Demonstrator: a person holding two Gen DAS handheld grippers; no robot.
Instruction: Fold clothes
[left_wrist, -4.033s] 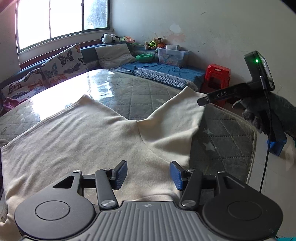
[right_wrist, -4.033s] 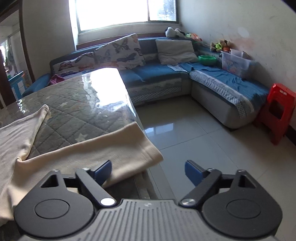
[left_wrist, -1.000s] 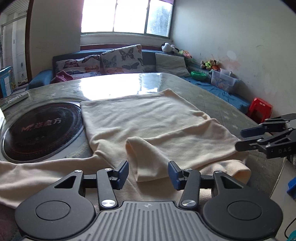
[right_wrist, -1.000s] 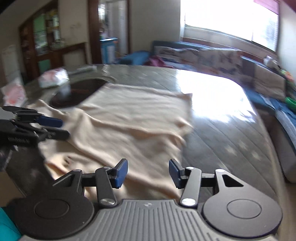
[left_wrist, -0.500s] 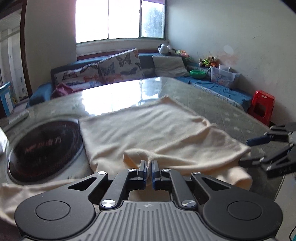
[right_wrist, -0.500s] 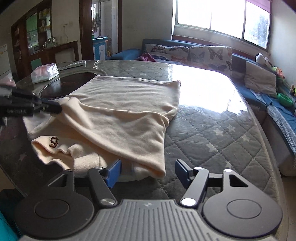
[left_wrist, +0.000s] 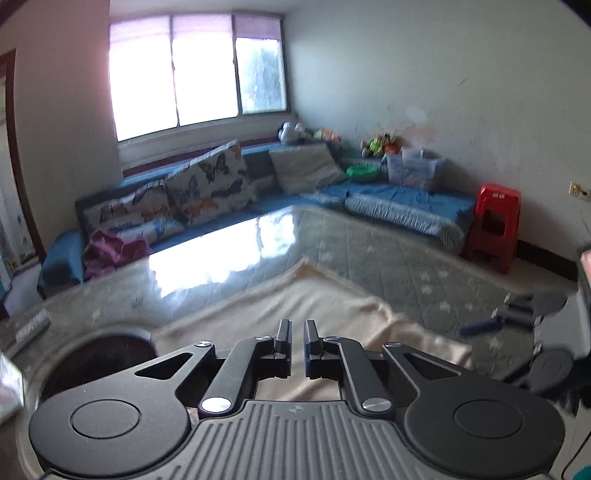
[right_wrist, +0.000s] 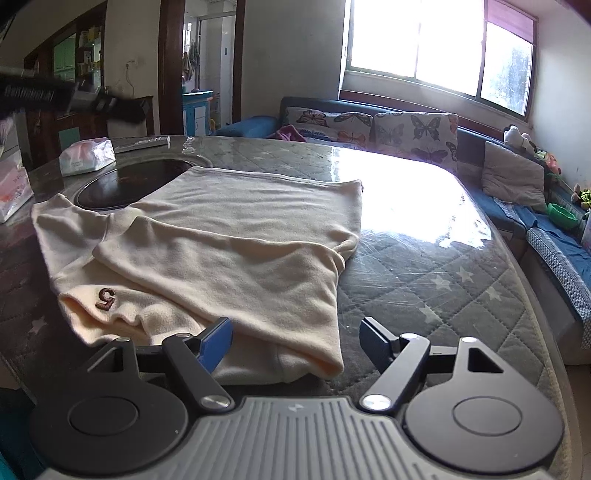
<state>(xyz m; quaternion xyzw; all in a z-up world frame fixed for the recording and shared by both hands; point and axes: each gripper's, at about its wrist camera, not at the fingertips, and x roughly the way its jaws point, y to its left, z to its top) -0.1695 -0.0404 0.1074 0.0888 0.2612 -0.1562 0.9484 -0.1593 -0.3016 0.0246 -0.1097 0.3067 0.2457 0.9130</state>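
Note:
A cream sweatshirt (right_wrist: 229, 258) with a small brown "5" patch (right_wrist: 105, 298) lies on the table, one sleeve folded across its body. My right gripper (right_wrist: 293, 328) hovers at the garment's near corner, its jaws opening wide. The cloth lies under and between the fingers, and the pads do not press on it. My left gripper (left_wrist: 297, 332) hangs above the sweatshirt (left_wrist: 325, 306). Its jaws are opening from a narrow gap, with nothing between them. In the right wrist view the left gripper (right_wrist: 140, 107) is a dark blur at the upper left, with no cloth hanging from it.
The table (right_wrist: 443, 258) has a grey quilted cover under glass and a dark round inset plate (right_wrist: 122, 184) beside the garment. Tissue packs (right_wrist: 86, 155) and a remote (right_wrist: 142, 144) lie at its far left. A blue sofa (right_wrist: 369, 122) and a red stool (left_wrist: 495, 225) stand beyond.
The left gripper closed on the sleeve end, then rose clear with nothing in it; the sleeve now lies flat across the body. The right gripper's jaws have spread wider at the near corner.

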